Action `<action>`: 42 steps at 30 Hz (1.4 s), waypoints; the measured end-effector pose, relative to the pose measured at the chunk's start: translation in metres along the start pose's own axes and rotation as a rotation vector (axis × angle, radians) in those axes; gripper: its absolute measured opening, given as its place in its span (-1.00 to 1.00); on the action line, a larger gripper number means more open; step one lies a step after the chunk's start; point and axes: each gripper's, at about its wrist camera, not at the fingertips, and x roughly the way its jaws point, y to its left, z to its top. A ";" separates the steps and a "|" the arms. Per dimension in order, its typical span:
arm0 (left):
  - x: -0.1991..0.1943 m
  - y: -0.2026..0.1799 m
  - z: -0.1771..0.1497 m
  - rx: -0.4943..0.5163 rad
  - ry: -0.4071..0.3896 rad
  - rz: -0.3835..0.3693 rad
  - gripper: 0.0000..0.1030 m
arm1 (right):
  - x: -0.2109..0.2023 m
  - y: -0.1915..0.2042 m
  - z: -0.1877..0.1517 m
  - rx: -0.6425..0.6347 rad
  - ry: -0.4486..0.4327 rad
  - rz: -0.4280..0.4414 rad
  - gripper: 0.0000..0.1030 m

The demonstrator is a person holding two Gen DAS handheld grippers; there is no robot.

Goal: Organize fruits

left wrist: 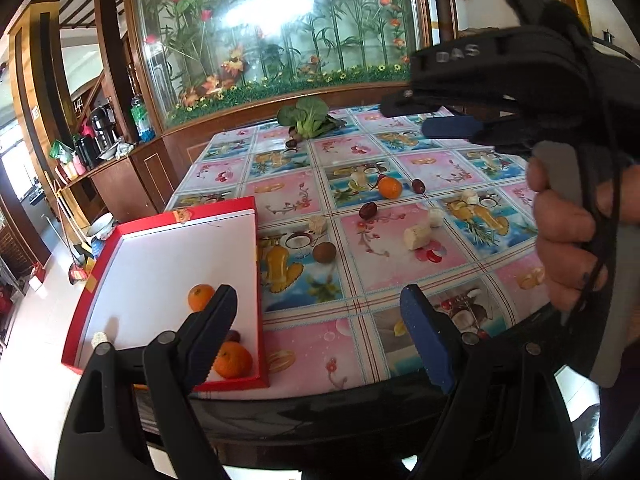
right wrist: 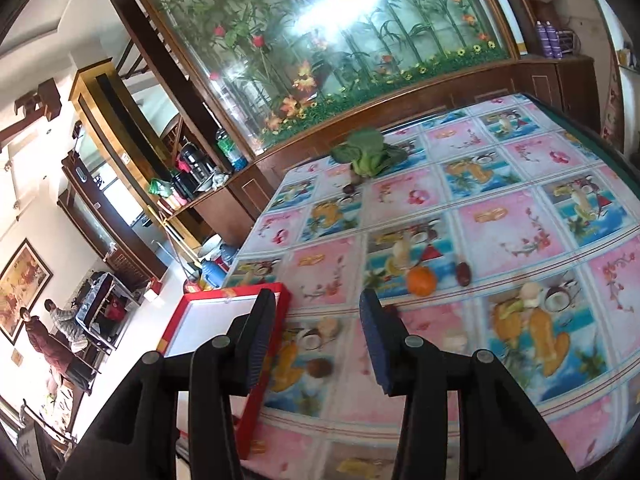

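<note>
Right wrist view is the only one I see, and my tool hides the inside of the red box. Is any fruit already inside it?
Observer: Yes. In the left wrist view the red box holds two: a far orange mid-box and a near orange by its near right corner.
Operator: Is there anything else in the box?
Observer: A dark red fruit lies between the oranges, partly behind a tool finger.
Operator: Is the left tool carrying something?
Observer: No. The left tool is open and empty, over the near table edge.
</note>
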 end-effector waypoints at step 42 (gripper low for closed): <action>-0.225 0.234 -0.183 -0.441 -0.224 1.017 0.99 | -0.049 0.254 -0.256 -0.807 0.144 0.421 0.19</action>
